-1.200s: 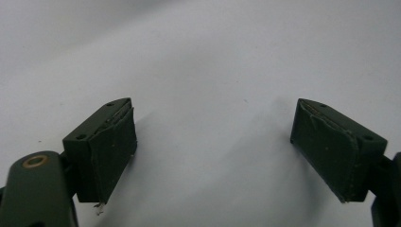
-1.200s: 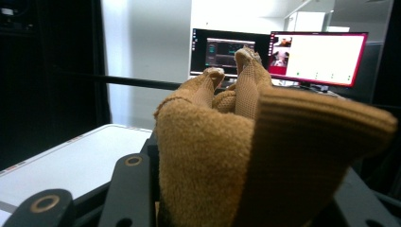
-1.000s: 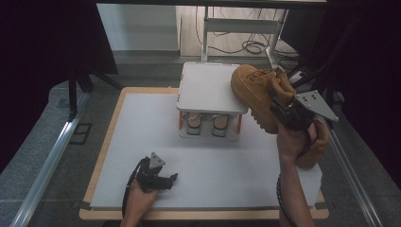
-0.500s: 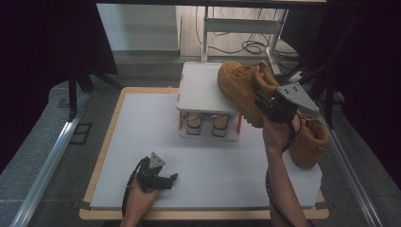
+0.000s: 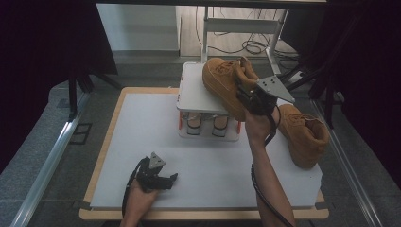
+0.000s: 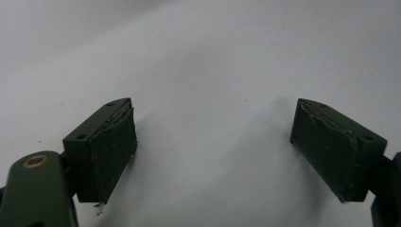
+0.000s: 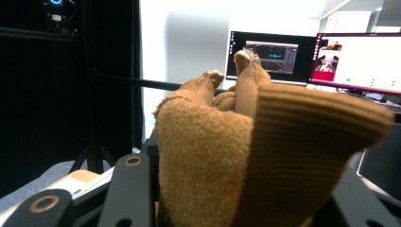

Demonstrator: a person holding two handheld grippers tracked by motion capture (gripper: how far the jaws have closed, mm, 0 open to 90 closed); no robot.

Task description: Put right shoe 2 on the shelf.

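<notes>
A tan suede boot (image 5: 226, 81) hangs in the air over the white rack (image 5: 196, 92), its toe pointing left. My right gripper (image 5: 248, 97) is shut on its heel collar; in the right gripper view the boot's collar and tongue (image 7: 246, 137) sit pinched between the black jaws. The second tan boot (image 5: 305, 135) lies on the white mat (image 5: 142, 123) at the right, behind my right forearm. My left gripper (image 5: 170, 179) rests low on the mat near the front edge, open, with bare mat between its pads (image 6: 111, 151).
Two small cylindrical items (image 5: 194, 124) stand under the rack's top plate. The mat lies on a wooden board (image 5: 101, 156). Dark curtains flank the table, and cables and a metal stand (image 5: 246, 28) sit on the floor beyond. Monitors (image 7: 359, 59) glow in the right gripper view.
My right hand has carried the boot leftward, from beside the rack to over its right half. The boot on the mat is now uncovered. The left gripper has stayed put.
</notes>
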